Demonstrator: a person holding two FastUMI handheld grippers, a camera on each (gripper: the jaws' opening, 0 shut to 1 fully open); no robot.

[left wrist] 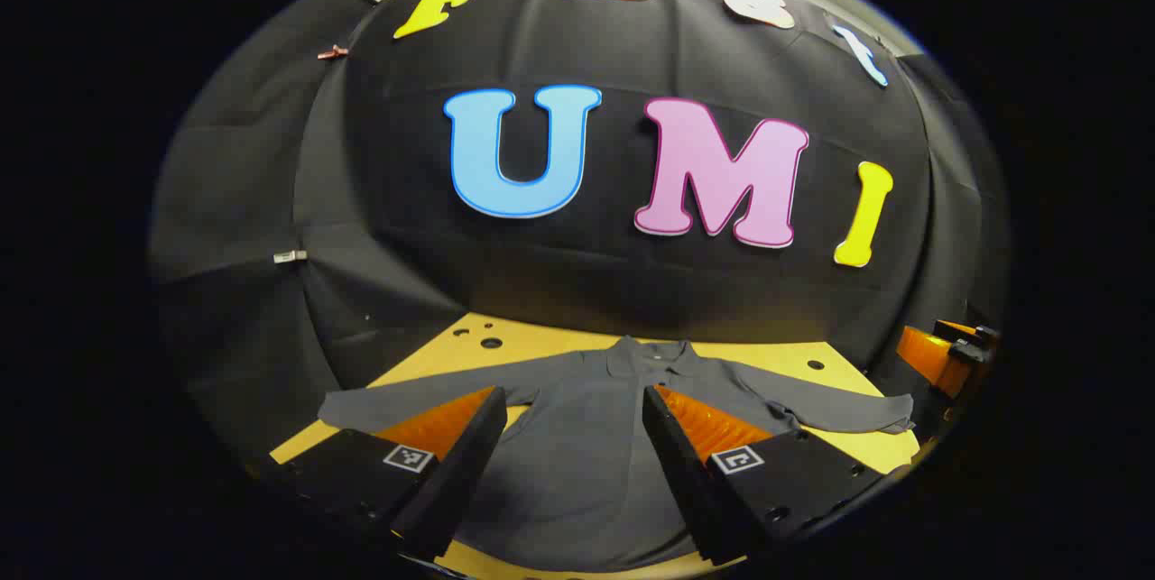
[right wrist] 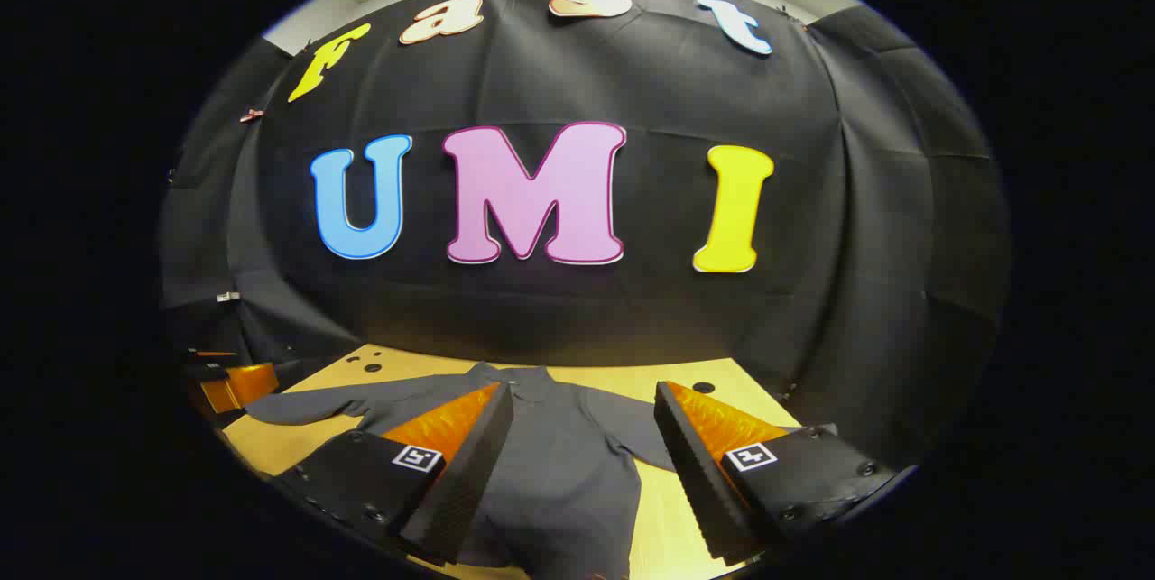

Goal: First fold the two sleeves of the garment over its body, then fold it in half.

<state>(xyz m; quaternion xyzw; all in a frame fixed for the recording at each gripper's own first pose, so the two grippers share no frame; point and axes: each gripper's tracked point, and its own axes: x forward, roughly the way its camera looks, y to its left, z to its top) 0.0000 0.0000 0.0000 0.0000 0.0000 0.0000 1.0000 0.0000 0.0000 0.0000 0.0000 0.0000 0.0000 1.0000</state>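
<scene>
Left gripper view: the left gripper (left wrist: pixel 573 400) hangs above the table (left wrist: pixel 848 362) with its two fingers (left wrist: pixel 451 472) spread wide apart and nothing between them. Ahead of and below the fingers lies the garment (left wrist: pixel 577 445), a dark grey long-sleeved shirt spread flat, collar (left wrist: pixel 645 353) pointing away from the gripper toward the booth wall. Its left sleeve (left wrist: pixel 397 401) extends outward past the left finger, and its right sleeve (left wrist: pixel 839 409) past the right finger; both lie unfolded on the table.

Right gripper view: the right gripper (right wrist: pixel 582 404) also has its fingers (right wrist: pixel 465 472) parted, holding nothing. The garment (right wrist: pixel 559 472) lies below and mostly to the left of the gap. The left gripper (right wrist: pixel 226 382) appears at the far left edge, above one sleeve end.
</scene>
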